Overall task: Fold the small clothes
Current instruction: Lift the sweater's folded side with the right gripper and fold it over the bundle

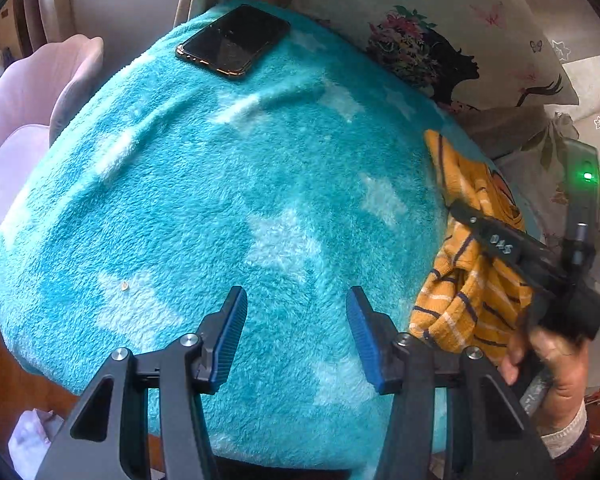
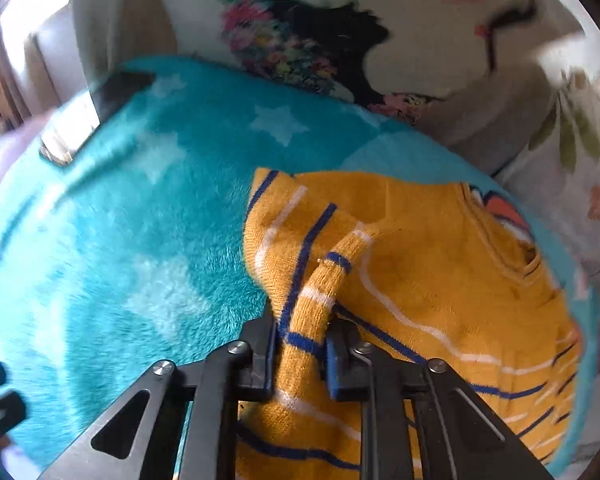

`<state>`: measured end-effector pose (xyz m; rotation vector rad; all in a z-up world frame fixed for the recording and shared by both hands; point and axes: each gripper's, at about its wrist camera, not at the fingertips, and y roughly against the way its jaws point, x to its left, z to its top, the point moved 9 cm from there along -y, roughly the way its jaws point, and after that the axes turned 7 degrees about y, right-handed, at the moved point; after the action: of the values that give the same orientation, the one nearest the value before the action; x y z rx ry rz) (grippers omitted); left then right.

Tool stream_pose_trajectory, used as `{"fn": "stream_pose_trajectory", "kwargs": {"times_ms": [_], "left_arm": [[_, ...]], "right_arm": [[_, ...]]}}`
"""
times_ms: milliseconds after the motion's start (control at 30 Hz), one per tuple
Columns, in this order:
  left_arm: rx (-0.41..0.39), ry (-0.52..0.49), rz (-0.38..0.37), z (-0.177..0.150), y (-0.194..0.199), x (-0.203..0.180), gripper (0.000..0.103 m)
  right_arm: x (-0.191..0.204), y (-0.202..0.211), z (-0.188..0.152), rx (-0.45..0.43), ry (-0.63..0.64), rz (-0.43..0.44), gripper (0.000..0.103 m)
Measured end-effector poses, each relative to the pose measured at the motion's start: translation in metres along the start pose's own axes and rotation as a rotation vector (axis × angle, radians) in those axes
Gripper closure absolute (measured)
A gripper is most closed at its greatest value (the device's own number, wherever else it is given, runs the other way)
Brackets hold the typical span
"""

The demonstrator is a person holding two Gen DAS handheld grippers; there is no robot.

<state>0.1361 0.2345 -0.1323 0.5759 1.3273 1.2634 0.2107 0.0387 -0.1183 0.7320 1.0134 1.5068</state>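
A small mustard-yellow knit sweater (image 2: 440, 264) with blue and white stripes lies bunched on the right side of a turquoise fleece blanket (image 2: 140, 240). My right gripper (image 2: 302, 340) is shut on a striped fold of the sweater, which runs up between its fingers. In the left wrist view the sweater (image 1: 460, 280) lies at the right, with the right gripper's black body (image 1: 508, 248) and the hand across it. My left gripper (image 1: 296, 336) is open and empty above bare blanket (image 1: 240, 180), left of the sweater.
A black phone (image 1: 234, 40) lies at the blanket's far left corner, also in the right wrist view (image 2: 96, 108). A printed cushion (image 1: 460, 40) stands behind the blanket. A pale pink chair (image 1: 28, 112) is at the left. White cloth (image 1: 28, 436) lies on the floor.
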Motion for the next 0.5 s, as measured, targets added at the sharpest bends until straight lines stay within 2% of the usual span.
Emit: {"fn": "stream_pose_trajectory", "kwargs": {"times_ms": [133,200,367,500], "left_arm": [[-0.015,-0.032,-0.008,-0.009,0.003,-0.031,0.053],[-0.021,-0.05,-0.014,-0.016,0.005,-0.051,0.053],[-0.009,-0.094,-0.024,-0.039,-0.001,-0.107,0.052],[0.014,-0.145,-0.037,-0.064,-0.013,-0.16,0.052]], "right_arm": [[-0.055,0.041,-0.002,-0.077,-0.176,0.204,0.086],[-0.084,0.06,-0.006,-0.115,-0.218,0.241,0.087],[-0.195,0.097,-0.057,-0.148,-0.31,0.219,0.087],[-0.283,0.091,-0.109,-0.127,-0.43,0.181,0.087]]}}
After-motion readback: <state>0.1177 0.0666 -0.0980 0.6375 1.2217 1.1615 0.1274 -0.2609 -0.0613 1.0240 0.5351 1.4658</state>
